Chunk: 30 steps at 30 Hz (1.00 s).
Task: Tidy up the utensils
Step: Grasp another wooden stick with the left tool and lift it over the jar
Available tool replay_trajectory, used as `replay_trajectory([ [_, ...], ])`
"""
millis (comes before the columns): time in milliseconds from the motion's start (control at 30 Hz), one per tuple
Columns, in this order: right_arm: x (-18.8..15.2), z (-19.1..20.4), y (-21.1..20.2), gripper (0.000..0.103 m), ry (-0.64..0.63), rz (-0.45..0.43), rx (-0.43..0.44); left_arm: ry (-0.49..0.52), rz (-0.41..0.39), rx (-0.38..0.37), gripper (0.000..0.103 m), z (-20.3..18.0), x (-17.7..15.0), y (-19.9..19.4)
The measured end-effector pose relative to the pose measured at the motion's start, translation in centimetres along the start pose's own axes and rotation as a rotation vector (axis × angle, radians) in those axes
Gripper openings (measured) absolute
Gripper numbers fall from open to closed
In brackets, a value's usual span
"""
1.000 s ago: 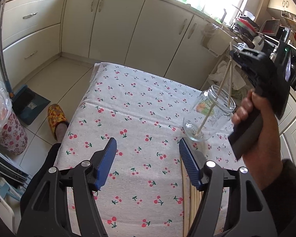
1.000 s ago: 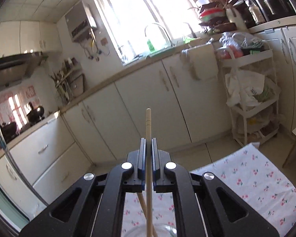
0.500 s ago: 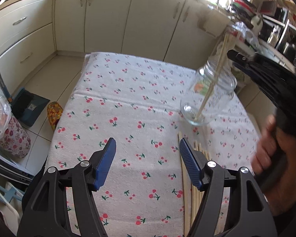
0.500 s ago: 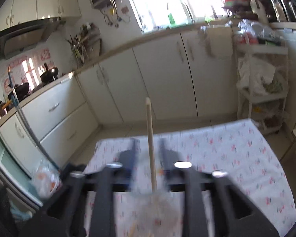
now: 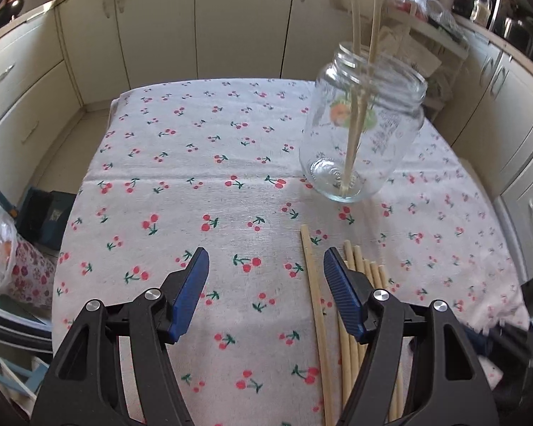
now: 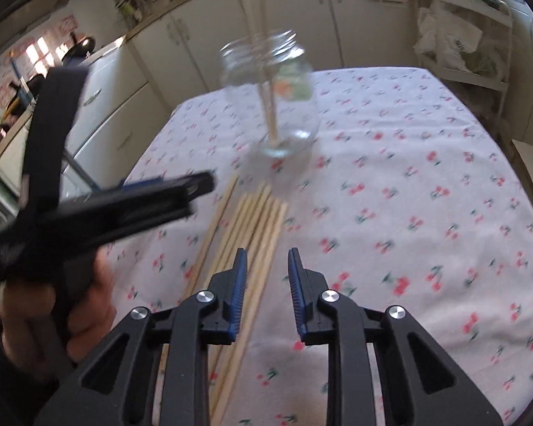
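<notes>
Left wrist: jar (image 5: 364,135) label, fruit picture, unreadable.

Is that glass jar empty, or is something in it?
Not empty: the upright glass jar holds two chopsticks poking out of its open mouth.

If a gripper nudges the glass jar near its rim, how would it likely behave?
The glass jar is tall with a smallish base, so it could tip. Its smooth glass probably slips between pads. The chopsticks inside lean out, adding leverage.
</notes>
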State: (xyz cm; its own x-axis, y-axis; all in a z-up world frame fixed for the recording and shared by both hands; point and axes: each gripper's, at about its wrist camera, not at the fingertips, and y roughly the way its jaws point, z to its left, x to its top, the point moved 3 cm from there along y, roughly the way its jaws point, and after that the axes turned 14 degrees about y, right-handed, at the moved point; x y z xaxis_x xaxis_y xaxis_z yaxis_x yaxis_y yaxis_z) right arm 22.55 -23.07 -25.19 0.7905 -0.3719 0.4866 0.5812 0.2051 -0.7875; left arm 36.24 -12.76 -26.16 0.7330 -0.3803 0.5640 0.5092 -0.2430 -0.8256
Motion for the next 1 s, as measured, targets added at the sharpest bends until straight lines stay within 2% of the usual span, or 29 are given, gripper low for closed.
replay_trajectory([
  [100,-1.0,0.8,1.0,0.021,-0.061,0.027,-0.032,0.026,0.023,0.015,0.064,-0.3,0.1,0.5],
  [200,-1.2,0.4,1.1,0.019,-0.043,0.036,-0.035,0.061,0.048,0.031,0.064,-0.6,0.0,1.0],
  [333,-0.8,-0.9,0.8,0.019,-0.033,0.019,-0.082,0.084,0.065,0.050,0.063,-0.6,-0.5,1.2],
  [533,0.5,-2.4,0.3,0.019,0.051,0.016,-0.035,0.086,0.075,0.043,0.060,-0.6,0.0,1.3],
  [600,0.9,-2.4,0.1,0.019,0.059,0.007,-0.042,0.095,0.079,0.038,0.056,-0.9,0.4,1.6],
  [667,1.2,-2.4,0.3,0.019,0.056,0.003,-0.065,0.104,0.092,0.022,0.043,-1.5,0.5,2.0],
  [700,1.2,-2.3,0.5,0.019,0.048,0.006,-0.075,0.112,0.089,0.033,0.040,-1.7,0.6,2.0],
  [767,1.2,-2.2,1.1,0.017,0.031,0.011,-0.100,0.124,0.084,0.021,0.025,-2.1,0.6,1.9],
  [833,1.3,-2.0,1.3,0.016,-0.002,0.001,-0.122,0.119,0.083,0.000,0.017,-2.0,0.4,1.7],
  [1000,1.8,-1.7,2.0,0.011,-0.064,0.008,-0.161,0.091,0.097,-0.069,0.013,-0.9,0.4,1.7],
])
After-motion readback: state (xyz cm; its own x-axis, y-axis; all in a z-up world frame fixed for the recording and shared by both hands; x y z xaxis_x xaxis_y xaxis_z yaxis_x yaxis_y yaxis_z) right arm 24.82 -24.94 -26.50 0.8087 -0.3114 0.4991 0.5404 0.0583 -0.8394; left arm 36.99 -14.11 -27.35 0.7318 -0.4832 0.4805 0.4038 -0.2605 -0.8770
